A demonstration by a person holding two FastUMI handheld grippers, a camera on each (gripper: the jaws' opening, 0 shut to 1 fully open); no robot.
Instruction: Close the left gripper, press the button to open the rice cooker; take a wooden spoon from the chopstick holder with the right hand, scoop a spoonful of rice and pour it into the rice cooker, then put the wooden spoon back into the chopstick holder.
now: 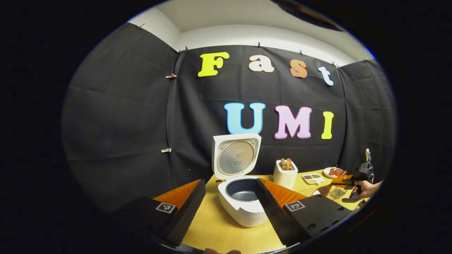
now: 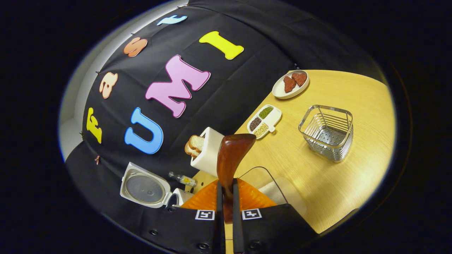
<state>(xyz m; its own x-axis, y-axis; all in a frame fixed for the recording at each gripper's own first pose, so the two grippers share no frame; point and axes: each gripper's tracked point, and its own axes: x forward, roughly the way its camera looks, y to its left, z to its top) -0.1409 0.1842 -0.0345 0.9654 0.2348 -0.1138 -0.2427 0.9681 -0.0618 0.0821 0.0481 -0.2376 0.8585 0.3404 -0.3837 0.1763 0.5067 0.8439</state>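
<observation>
Already the wooden spoon [image 2: 231, 155] was clamped lengthwise in the right gripper [image 2: 226, 197], bowl forward; the open rice cooker [image 1: 240, 197] was seen beyond the left gripper [image 1: 229, 204], fingers apart.

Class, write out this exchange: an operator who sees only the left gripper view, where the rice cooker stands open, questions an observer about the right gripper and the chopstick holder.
Operator: Is the right gripper holding anything?
Observer: Yes. The right gripper is shut on the handle of the wooden spoon, bowl end pointing away from it.
Operator: Is anything in the chopstick holder?
Observer: No. The chopstick holder, a wire basket, stands empty on the table.
</observation>
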